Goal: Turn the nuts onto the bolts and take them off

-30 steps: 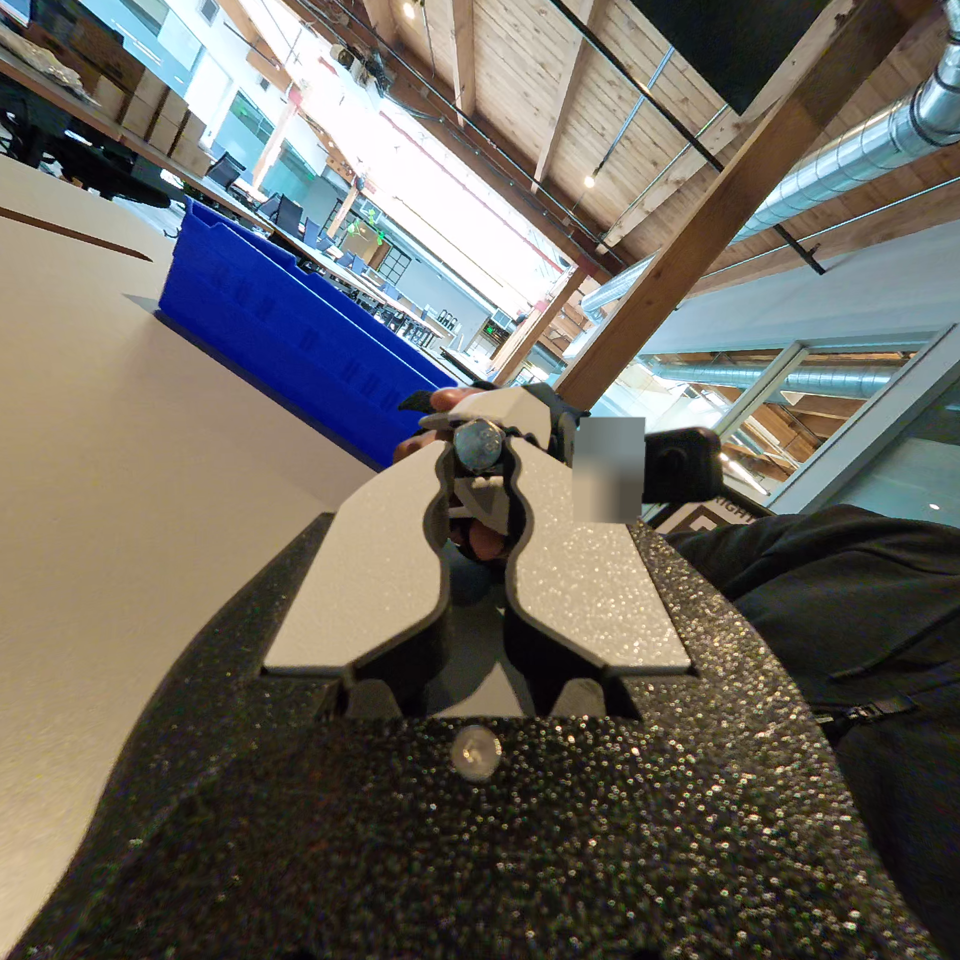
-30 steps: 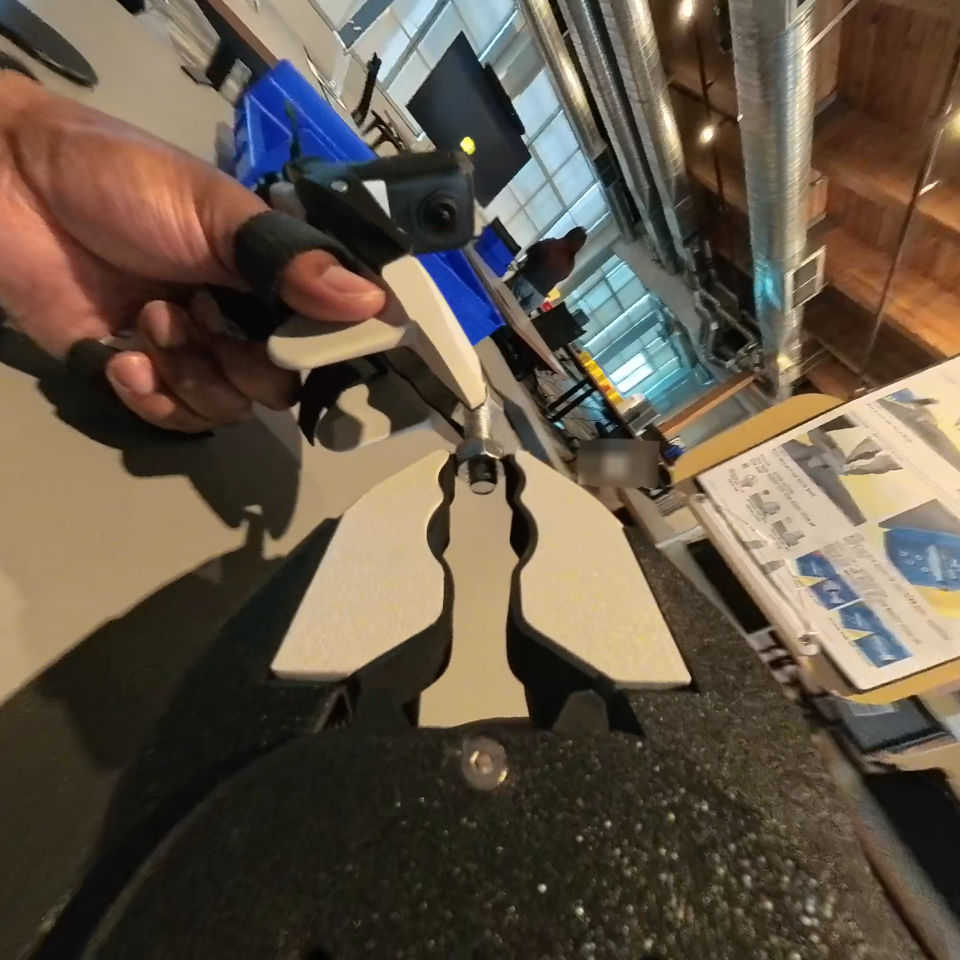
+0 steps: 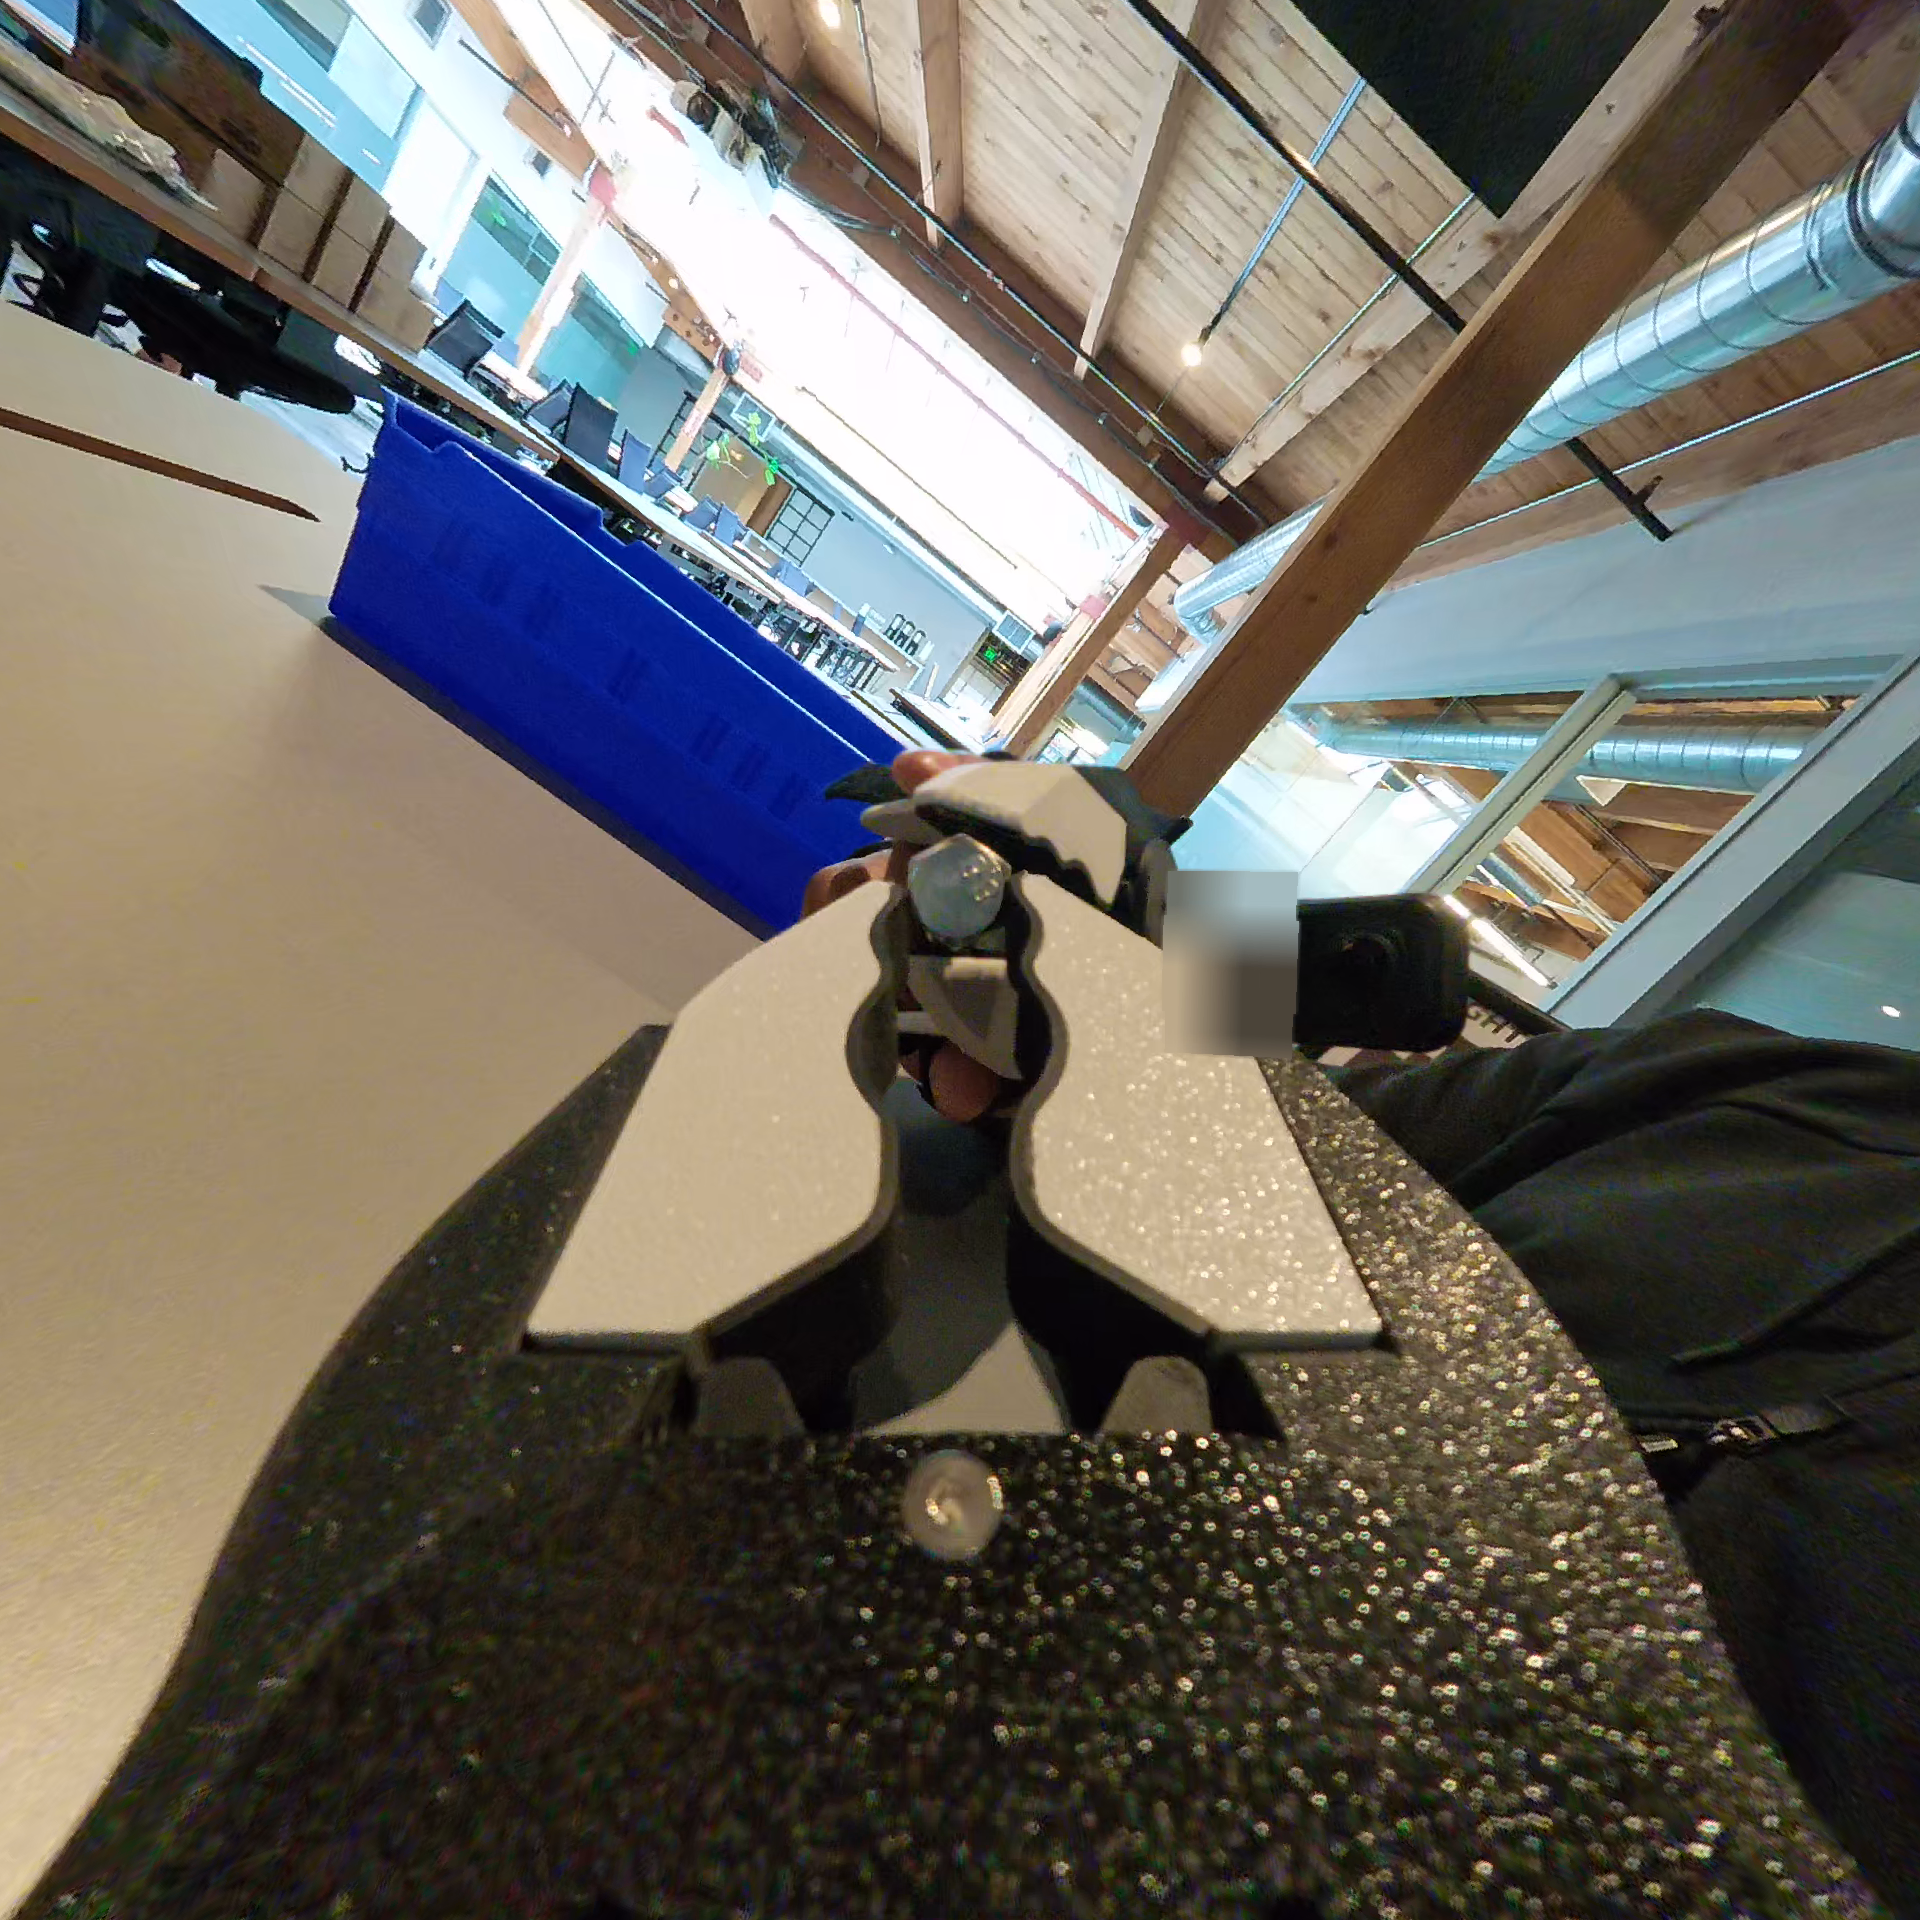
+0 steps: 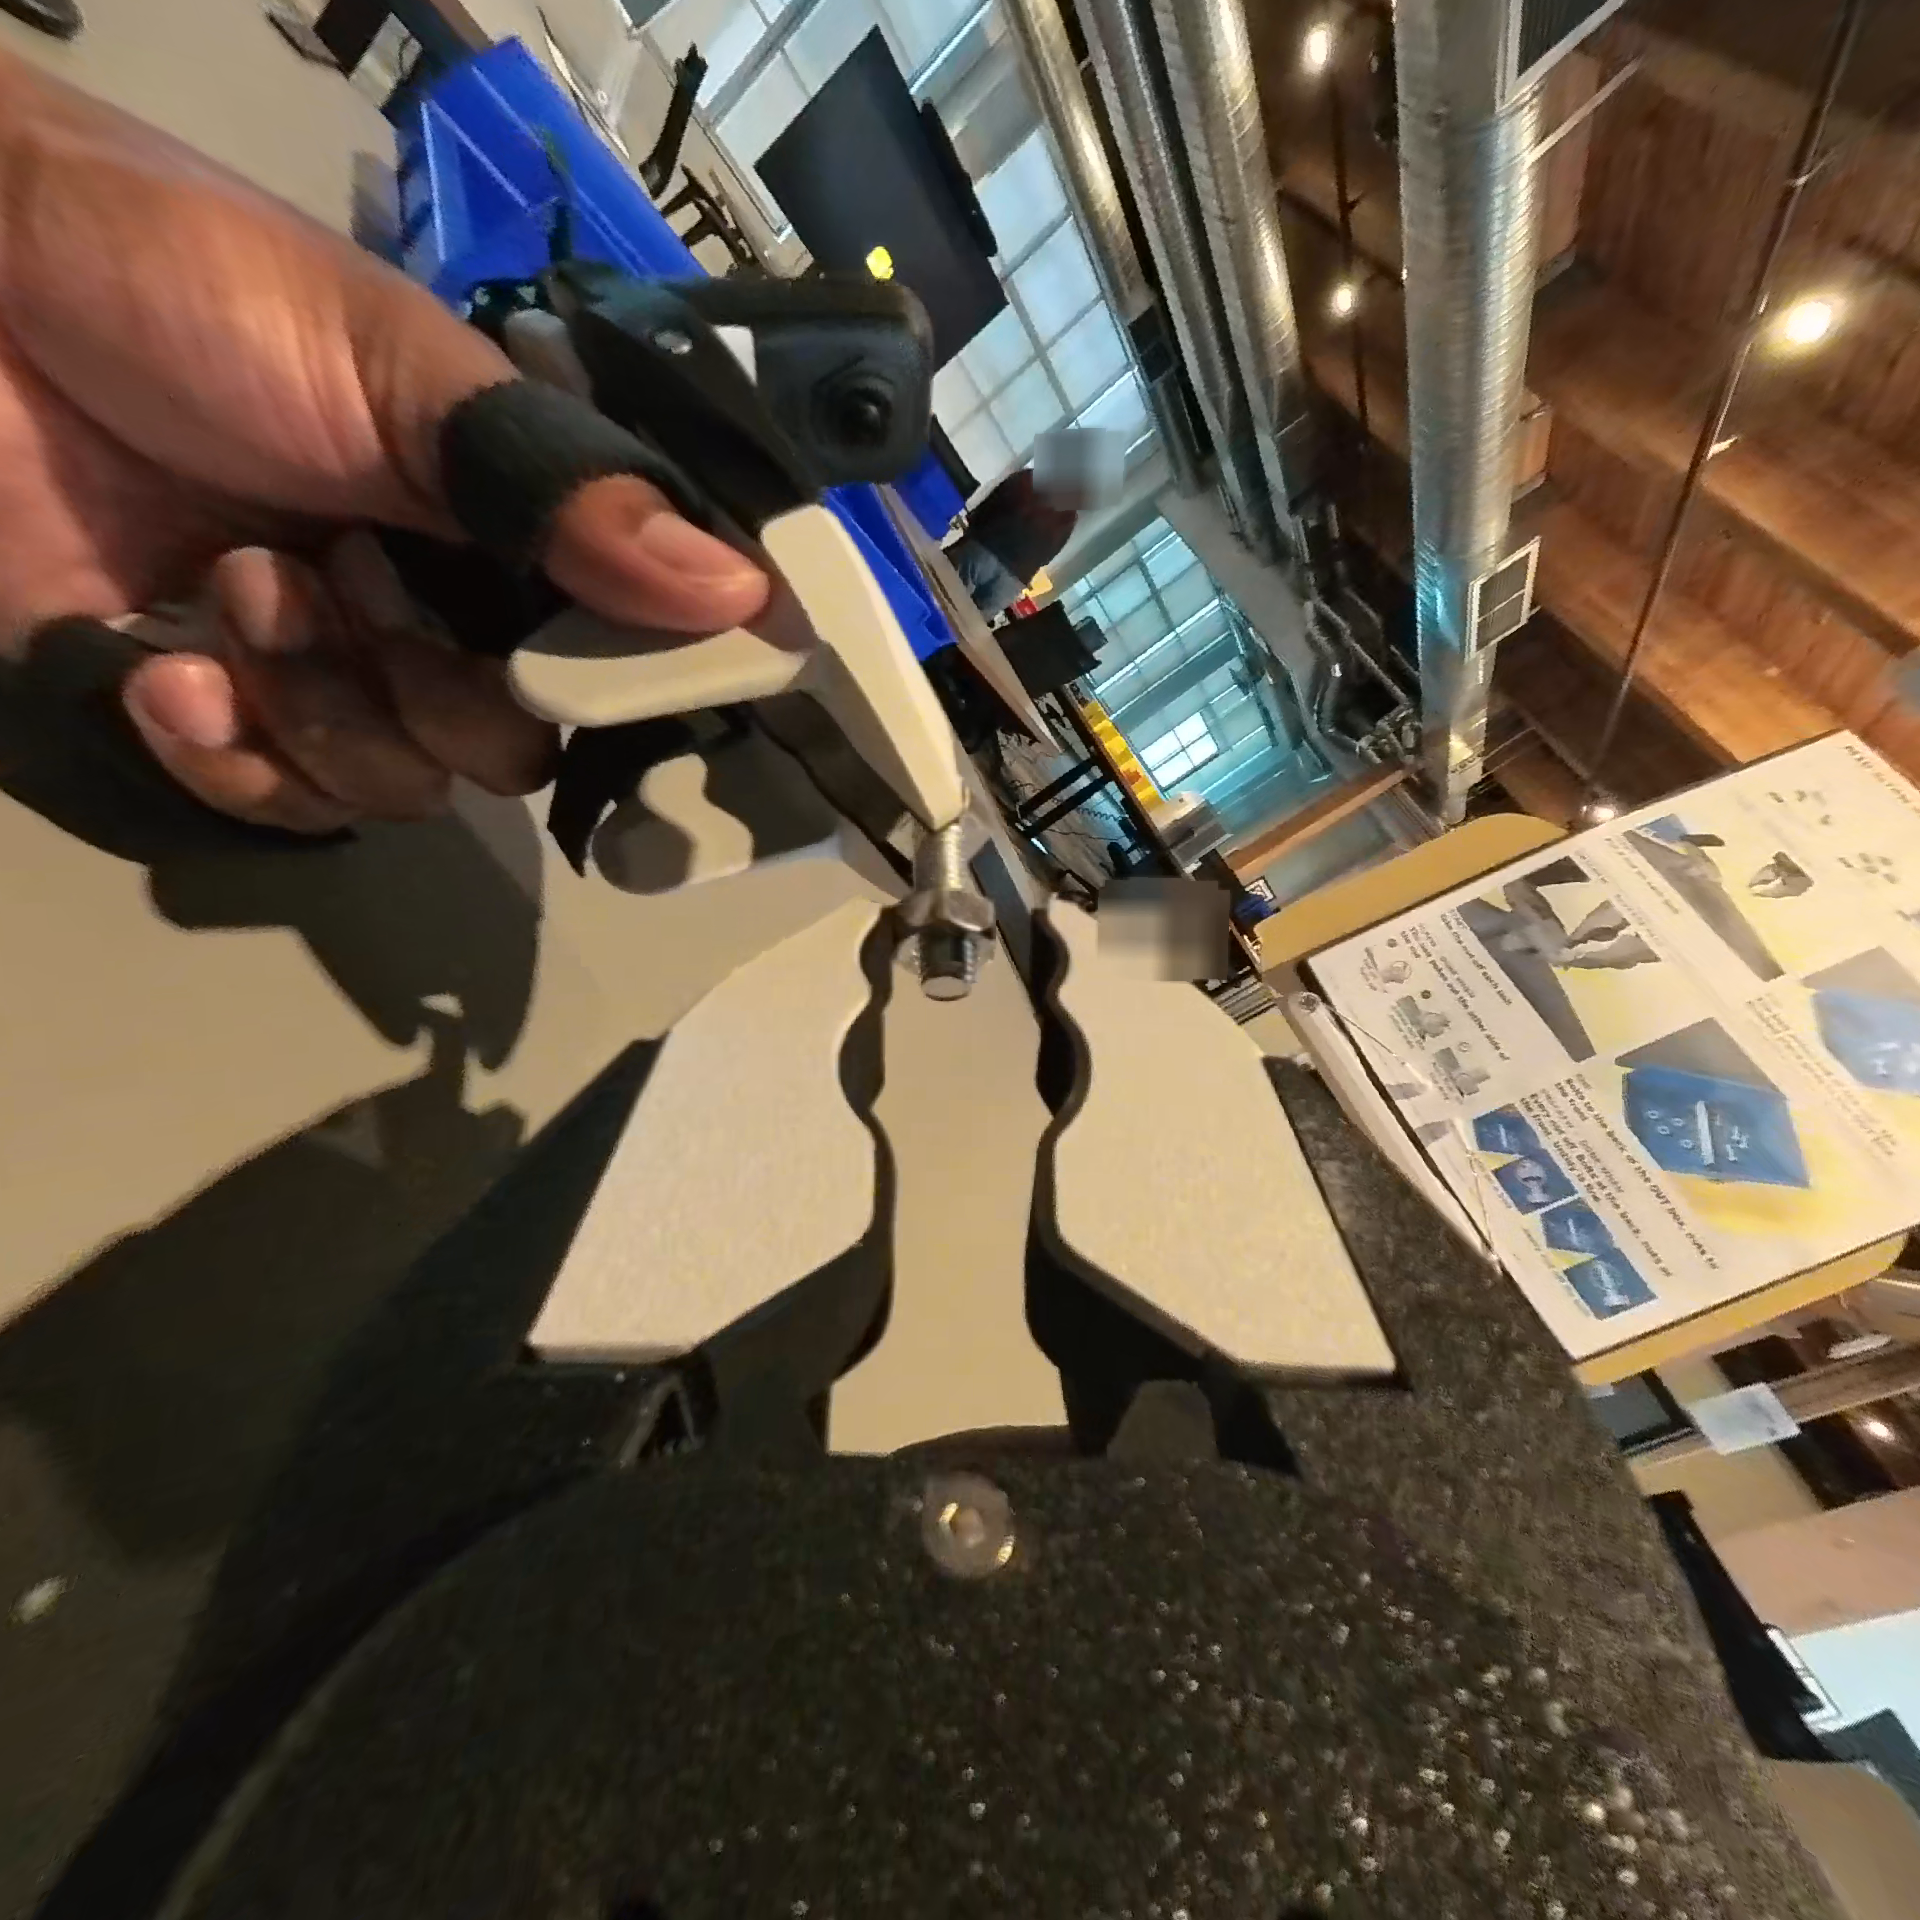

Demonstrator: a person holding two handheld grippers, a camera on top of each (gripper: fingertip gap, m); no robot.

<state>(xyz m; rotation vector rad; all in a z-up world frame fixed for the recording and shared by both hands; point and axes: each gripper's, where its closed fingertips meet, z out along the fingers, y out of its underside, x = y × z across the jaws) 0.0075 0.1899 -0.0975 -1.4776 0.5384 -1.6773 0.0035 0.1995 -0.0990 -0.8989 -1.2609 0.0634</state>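
My left gripper (image 3: 956, 909) is shut on the head of a silver bolt (image 3: 954, 883) and holds it above the table. In the right wrist view the left gripper (image 4: 940, 821) shows from the front, with the bolt's threaded end (image 4: 943, 968) pointing at the camera. A hex nut (image 4: 940, 916) sits on the thread near that end. My right gripper (image 4: 966, 925) has its jaws around the nut. They are slightly apart, with a small gap on the nut's right side. One of its fingers (image 3: 1029, 816) shows beyond the bolt in the left wrist view.
A blue bin (image 3: 582, 644) stands on the pale table (image 3: 260, 935) behind the grippers and also shows in the right wrist view (image 4: 488, 177). A board with a picture sheet (image 4: 1621, 1039) lies at right. A hand (image 4: 239, 416) holds the left gripper. A dark sleeve (image 3: 1662, 1195) is at right. The tips of both grippers are at nearly the same place.
The right gripper's jaws have opened a little around the nut. Both grippers have shifted slightly, and the bolt stays in the left gripper.
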